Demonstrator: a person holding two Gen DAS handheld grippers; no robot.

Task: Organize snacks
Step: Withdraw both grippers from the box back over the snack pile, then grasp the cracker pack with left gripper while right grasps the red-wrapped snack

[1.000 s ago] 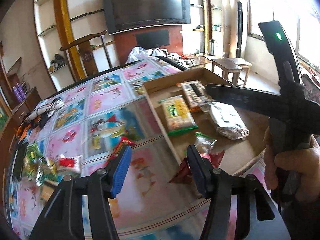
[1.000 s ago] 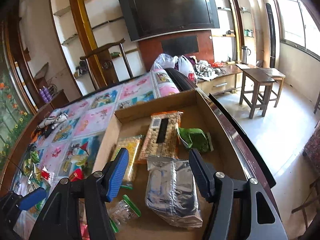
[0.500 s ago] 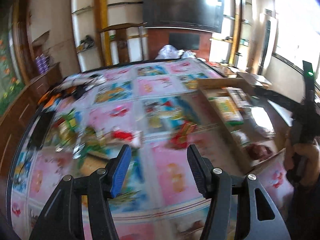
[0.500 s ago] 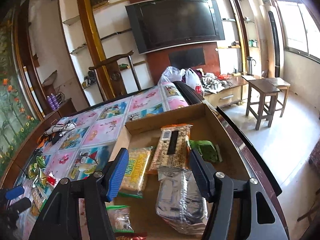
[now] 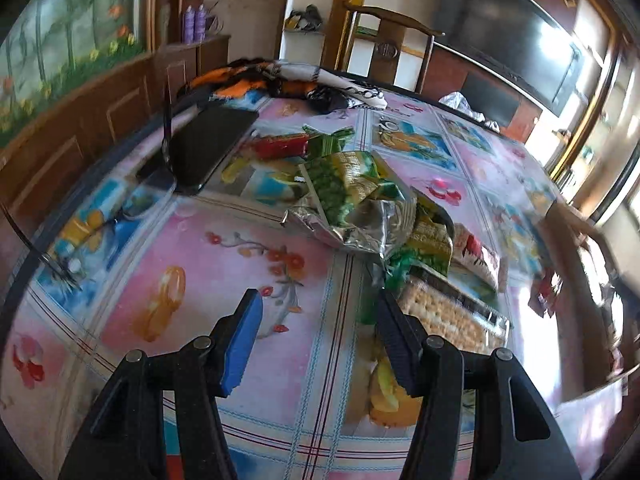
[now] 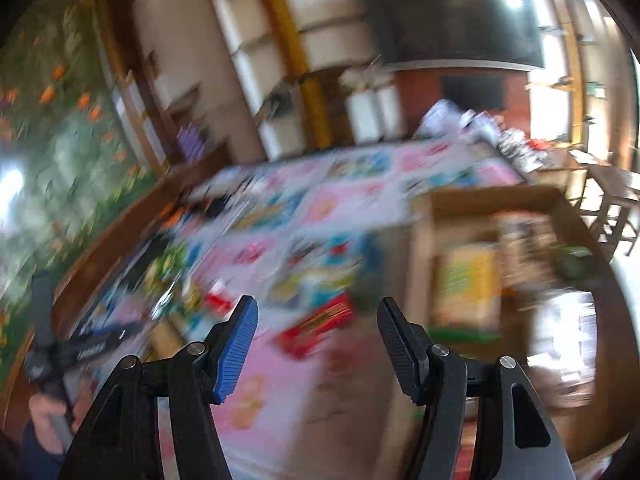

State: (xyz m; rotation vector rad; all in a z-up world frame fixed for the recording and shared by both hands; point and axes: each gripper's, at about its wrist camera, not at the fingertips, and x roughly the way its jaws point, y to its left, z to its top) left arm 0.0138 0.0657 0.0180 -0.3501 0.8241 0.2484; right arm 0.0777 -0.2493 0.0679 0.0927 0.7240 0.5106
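Observation:
My left gripper (image 5: 318,312) is open and empty, low over the flowery tablecloth (image 5: 200,252). Just ahead and right of it lies a heap of snacks: a green and silver bag (image 5: 352,200), a cracker pack (image 5: 448,312) by the right finger, a red packet (image 5: 280,145) farther back. My right gripper (image 6: 316,320) is open and empty too, above a red packet (image 6: 316,328) on the cloth. The cardboard box (image 6: 420,240) stands to its right with a yellow packet (image 6: 468,280) and other blurred snacks inside. The left gripper shows at the left edge (image 6: 92,346), held by a hand (image 6: 44,408).
A dark tablet-like slab (image 5: 212,144) and a bundle of orange and black cloth (image 5: 256,84) lie at the far left of the table. A wooden chair (image 5: 388,48) stands behind it. The box's wall (image 5: 576,228) is at the right edge in the left wrist view.
The left gripper swung left, away from the box, and rolled, ending over the snack heap. The right gripper swung left off the box's inside toward the cloth. Both stayed open.

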